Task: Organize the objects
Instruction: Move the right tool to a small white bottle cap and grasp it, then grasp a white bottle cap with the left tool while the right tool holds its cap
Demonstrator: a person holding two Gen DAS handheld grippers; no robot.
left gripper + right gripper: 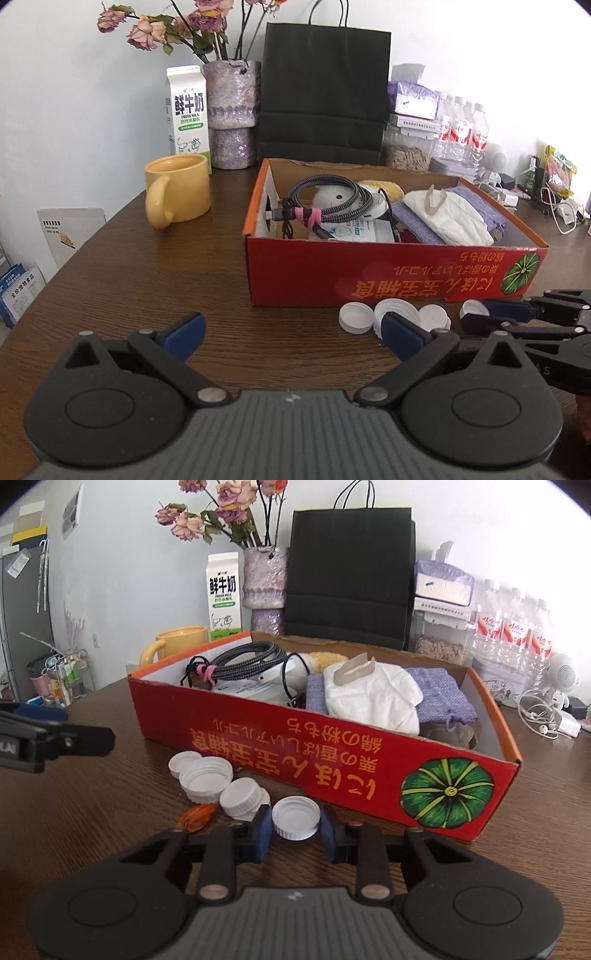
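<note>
Several white bottle caps (207, 775) lie on the brown table in front of a red cardboard box (295, 746). My right gripper (295, 829) is shut on one white cap (295, 818), its blue pads touching both sides. A small orange wrapper (195, 816) lies just left of it. The left wrist view shows the caps (356, 317) near the box (369, 277), and the right gripper (484, 314) with its cap (471, 307). My left gripper (291, 332) is open over bare table, left of the caps. The box holds a coiled cable (325, 199), white cloth and purple pouches.
A yellow mug (177, 188), milk carton (188, 110), flower vase (231, 110) and black paper bag (321, 92) stand behind the box. Water bottles (513, 635), a nut jar and loose white cables (535, 716) crowd the back right.
</note>
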